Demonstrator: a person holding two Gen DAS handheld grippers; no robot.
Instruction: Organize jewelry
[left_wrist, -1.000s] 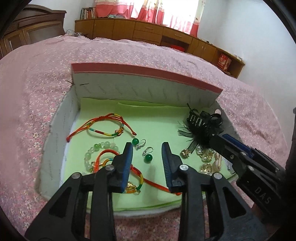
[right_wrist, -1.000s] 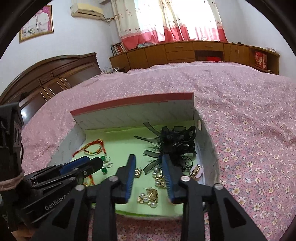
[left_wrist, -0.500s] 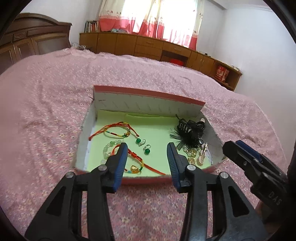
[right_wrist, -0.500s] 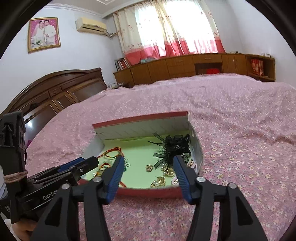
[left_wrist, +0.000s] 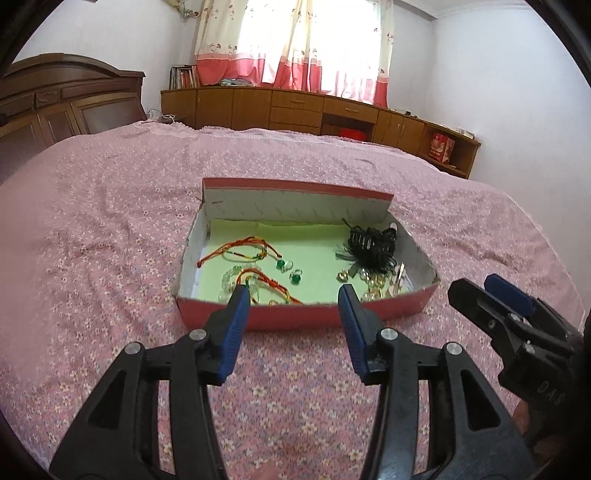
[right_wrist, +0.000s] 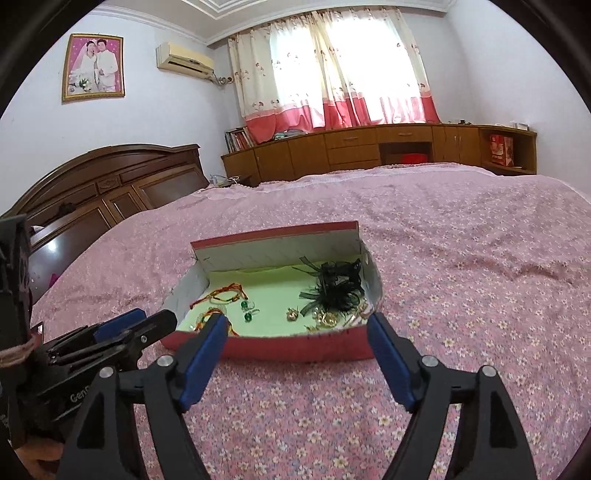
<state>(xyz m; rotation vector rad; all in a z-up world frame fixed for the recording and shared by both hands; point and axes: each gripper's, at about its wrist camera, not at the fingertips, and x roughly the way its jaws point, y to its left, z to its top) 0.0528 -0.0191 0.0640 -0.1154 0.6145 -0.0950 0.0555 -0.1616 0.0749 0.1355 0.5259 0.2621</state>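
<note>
A red box (left_wrist: 295, 316) (right_wrist: 295, 349) with a green lining lies on the bed. In it are red braided cord bracelets (left_wrist: 240, 249) (right_wrist: 221, 293), green bead earrings (left_wrist: 288, 269) (right_wrist: 247, 310), a black feathered hair clip (left_wrist: 371, 247) (right_wrist: 334, 286) and gold pieces (left_wrist: 373, 288) (right_wrist: 323, 317). My left gripper (left_wrist: 293, 295) is open and empty, hanging in front of the box. My right gripper (right_wrist: 297, 326) is open wide and empty, also in front of the box. Each gripper shows at the edge of the other's view.
The pink flowered bedspread (left_wrist: 110, 240) stretches all around the box. A dark wooden headboard (right_wrist: 110, 184) stands at the left. A long wooden cabinet (right_wrist: 369, 147) runs along the far wall under the curtained window.
Both grippers have pulled back and up, from over the box's contents to in front of it. Both jaws have opened wider, the right most.
</note>
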